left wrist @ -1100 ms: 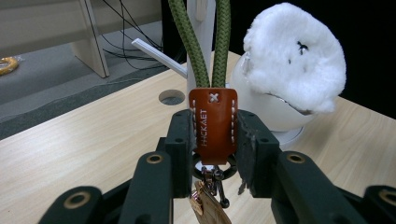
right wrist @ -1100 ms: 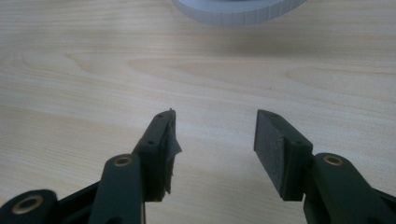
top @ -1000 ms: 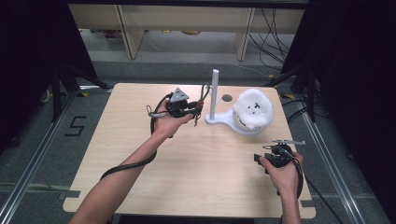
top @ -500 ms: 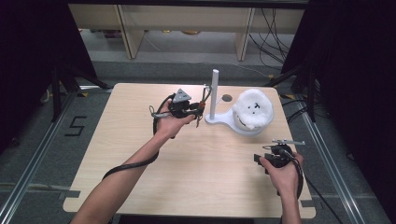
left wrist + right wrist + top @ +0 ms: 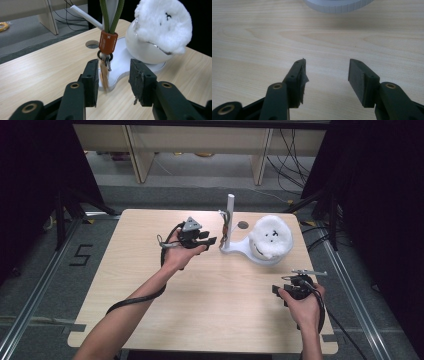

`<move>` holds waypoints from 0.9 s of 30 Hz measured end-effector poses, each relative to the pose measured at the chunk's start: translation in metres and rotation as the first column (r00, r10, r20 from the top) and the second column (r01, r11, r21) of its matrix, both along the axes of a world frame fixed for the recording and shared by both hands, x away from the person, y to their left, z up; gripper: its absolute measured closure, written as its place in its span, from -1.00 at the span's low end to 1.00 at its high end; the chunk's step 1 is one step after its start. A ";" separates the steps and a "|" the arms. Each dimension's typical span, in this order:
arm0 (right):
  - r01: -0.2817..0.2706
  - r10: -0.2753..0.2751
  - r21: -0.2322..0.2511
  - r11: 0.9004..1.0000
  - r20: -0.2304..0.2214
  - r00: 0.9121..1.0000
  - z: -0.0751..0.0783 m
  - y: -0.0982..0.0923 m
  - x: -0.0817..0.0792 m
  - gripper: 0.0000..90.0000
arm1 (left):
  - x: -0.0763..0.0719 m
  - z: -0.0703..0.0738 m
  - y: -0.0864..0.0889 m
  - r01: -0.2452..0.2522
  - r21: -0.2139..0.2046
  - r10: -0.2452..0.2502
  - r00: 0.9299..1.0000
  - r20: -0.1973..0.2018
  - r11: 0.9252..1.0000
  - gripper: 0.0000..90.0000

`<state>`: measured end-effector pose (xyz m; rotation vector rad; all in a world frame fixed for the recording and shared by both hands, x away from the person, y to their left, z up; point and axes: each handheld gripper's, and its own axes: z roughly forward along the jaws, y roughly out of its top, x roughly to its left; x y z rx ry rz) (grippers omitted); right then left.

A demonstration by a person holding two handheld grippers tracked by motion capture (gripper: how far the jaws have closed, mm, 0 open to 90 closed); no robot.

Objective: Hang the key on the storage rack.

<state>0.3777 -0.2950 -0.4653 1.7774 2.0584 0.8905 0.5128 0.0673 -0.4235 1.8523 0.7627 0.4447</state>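
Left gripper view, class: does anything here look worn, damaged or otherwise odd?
Yes. The left gripper has a frayed black pad on its right-hand jaw, a ragged shred hanging from the lower edge. Its jaws have just been opening; the tan tag under the orange-collared green cord hangs blurred between them, untouched.

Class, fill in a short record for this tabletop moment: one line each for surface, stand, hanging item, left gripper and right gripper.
surface: light wooden table
stand: white stand with an upright post, a fluffy white ball on its base
hanging item: green cord loop with an orange sleeve, ring and small tag below
left gripper: left gripper, jaws have just been opening, the tag between them near one pad, not pressed
right gripper: right gripper, open over bare wood, nothing between the jaws
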 end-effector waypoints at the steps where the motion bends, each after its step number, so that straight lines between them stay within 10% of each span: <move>1: -0.006 0.006 0.003 1.000 0.008 1.000 -0.001 0.000 0.001 0.10 | -0.003 0.000 0.004 -0.007 0.003 0.007 1.000 -0.006 1.000 0.27; 11: 0.020 -0.019 0.034 0.999 -0.009 1.000 0.000 0.004 -0.001 0.09 | -0.029 -0.001 0.053 -0.070 0.074 0.071 0.997 -0.005 0.995 0.06; 27: 0.012 -0.012 0.039 0.999 -0.002 1.000 -0.001 0.003 0.000 0.08 | -0.084 -0.049 0.132 -0.182 0.077 0.184 0.983 -0.023 0.980 -0.02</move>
